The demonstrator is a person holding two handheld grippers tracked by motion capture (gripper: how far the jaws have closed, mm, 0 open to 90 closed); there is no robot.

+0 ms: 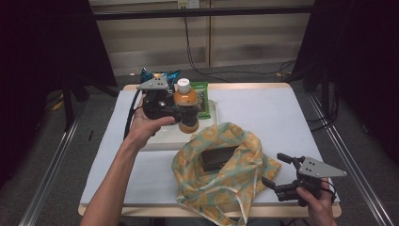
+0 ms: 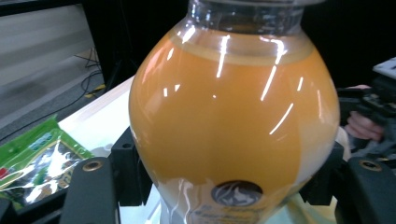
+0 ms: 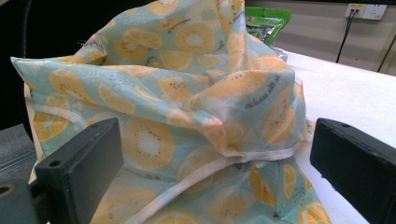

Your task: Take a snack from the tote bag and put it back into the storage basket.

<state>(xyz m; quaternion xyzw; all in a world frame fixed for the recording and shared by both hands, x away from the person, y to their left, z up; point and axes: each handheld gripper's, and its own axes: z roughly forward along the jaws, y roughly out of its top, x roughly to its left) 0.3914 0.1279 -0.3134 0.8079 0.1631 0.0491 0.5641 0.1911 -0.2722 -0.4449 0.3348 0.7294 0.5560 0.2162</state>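
While the left gripper clamps the upright juice bottle above the tray, the open fruit-print bag lies down-right of it, nearer the right gripper, whose jaws gape empty beside the cloth.

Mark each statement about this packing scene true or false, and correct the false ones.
1. The left tool grips a bottle of orange drink. True.
2. The bottle's cap is missing. False: a white cap sits on it.
3. The right tool is clamped on the bag's fabric. False: its jaws stand open beside the fruit-print bag.
4. A dark box lies inside the bag. True.
5. The green packet lies inside the bag. False: it lies at the table's far side, behind the bottle.
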